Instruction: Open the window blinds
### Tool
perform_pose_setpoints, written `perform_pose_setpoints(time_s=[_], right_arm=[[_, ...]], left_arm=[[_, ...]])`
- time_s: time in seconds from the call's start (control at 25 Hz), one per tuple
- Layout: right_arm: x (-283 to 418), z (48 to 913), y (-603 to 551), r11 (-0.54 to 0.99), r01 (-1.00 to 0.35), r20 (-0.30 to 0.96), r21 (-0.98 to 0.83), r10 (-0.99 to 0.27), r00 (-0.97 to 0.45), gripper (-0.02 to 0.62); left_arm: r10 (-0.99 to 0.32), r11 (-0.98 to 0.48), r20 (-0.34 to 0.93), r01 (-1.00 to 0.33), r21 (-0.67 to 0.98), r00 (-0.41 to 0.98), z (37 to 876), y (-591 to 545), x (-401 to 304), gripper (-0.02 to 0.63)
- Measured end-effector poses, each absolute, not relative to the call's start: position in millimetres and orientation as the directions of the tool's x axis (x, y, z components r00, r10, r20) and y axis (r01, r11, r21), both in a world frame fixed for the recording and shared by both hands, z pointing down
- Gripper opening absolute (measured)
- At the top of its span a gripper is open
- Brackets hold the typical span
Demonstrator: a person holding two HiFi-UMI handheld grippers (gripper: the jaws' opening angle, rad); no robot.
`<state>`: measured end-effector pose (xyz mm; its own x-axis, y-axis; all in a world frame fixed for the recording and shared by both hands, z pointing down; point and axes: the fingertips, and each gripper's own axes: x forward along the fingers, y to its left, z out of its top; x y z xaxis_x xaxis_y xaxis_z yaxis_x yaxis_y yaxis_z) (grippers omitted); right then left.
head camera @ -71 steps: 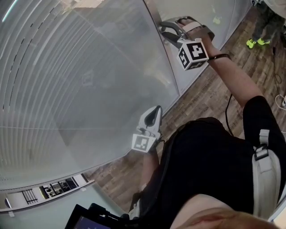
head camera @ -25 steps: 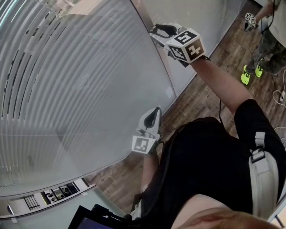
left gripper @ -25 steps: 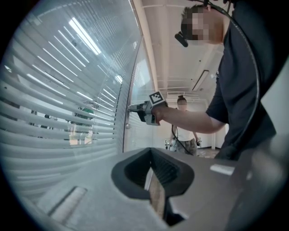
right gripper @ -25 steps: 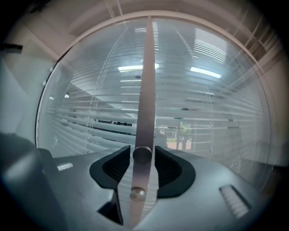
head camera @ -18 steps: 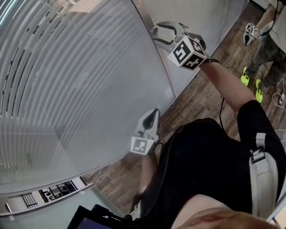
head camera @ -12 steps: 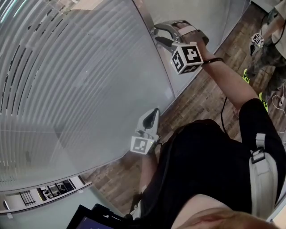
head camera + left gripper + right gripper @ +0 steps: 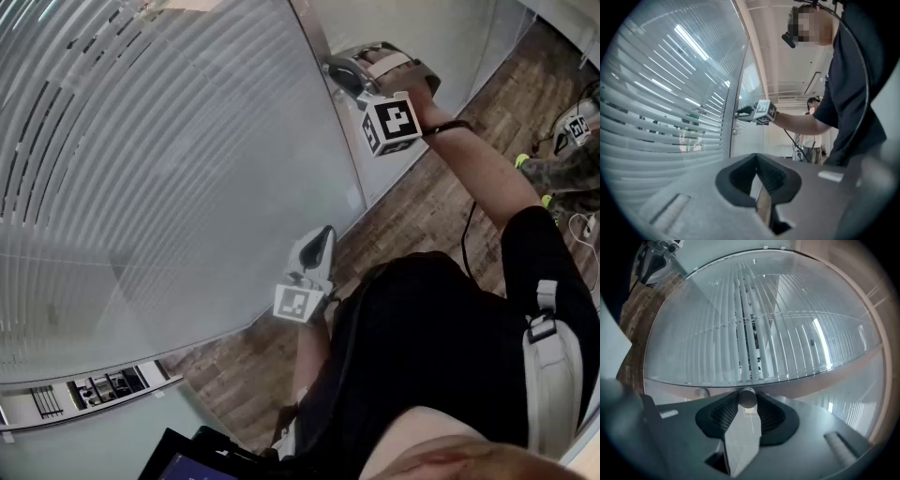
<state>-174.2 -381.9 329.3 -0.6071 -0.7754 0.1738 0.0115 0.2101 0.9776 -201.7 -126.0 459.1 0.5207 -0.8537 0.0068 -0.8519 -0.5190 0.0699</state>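
The right tool (image 7: 339, 71) was held high and far from the body, at the end of an almost straight, bare right arm (image 7: 487, 178). The hand (image 7: 405, 70) was strapped to its grip and the marker cube (image 7: 392, 124) was turned towards the head camera. Its jaws had just been closing, and a small round grey knob (image 7: 748, 397) was seen pinched between their tips, with the pads pressed against both of its sides. The jaws were thus kept partly apart by the knob's width. The knob was set on the pale frame (image 7: 825, 378) at the edge of the glass pane (image 7: 281, 244), directly ahead of this tool. The window blinds (image 7: 159, 169) were spread behind that glass, beyond the knob and to the left of the right tool. Their slats were tilted so that narrow gaps were shown between them. The left tool (image 7: 325, 234) was kept low and close to the torso, pointed level towards the glass just ahead of it. Its jaw tips were brought together and nothing was held between them. The second marker cube (image 7: 294, 302) was faced upward. A wooden floor (image 7: 422, 202) was seen beneath both tools.
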Motion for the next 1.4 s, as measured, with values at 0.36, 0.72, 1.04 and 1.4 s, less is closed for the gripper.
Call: perform_pose_setpoints(time_s=[0.36, 0.72, 1.04, 1.4], right_arm=[[-177, 322, -383, 0.462, -0.248, 0.197, 0.851, -0.720, -0.665, 0.130], [-171, 318, -390, 0.705, -0.583, 0.145, 0.404, -0.679, -0.720, 0.129], [-165, 321, -399, 0.753, -0.655, 0.084, 0.068, -0.658, -0.748, 0.129], [-163, 320, -398, 0.743, -0.668, 0.055, -0.048, -0.666, -0.744, 0.129]], left_arm=[[-0.856, -0.515, 0.007, -0.855, 0.065, 0.516, 459, -126, -202, 0.003], [-0.851, -0.523, 0.015, -0.850, 0.065, 0.525, 460, -124, -201, 0.003], [-0.847, -0.529, 0.024, -0.847, 0.061, 0.531, 459, -124, -203, 0.003], [-0.842, -0.537, 0.025, -0.842, 0.059, 0.539, 461, -121, -207, 0.003]])
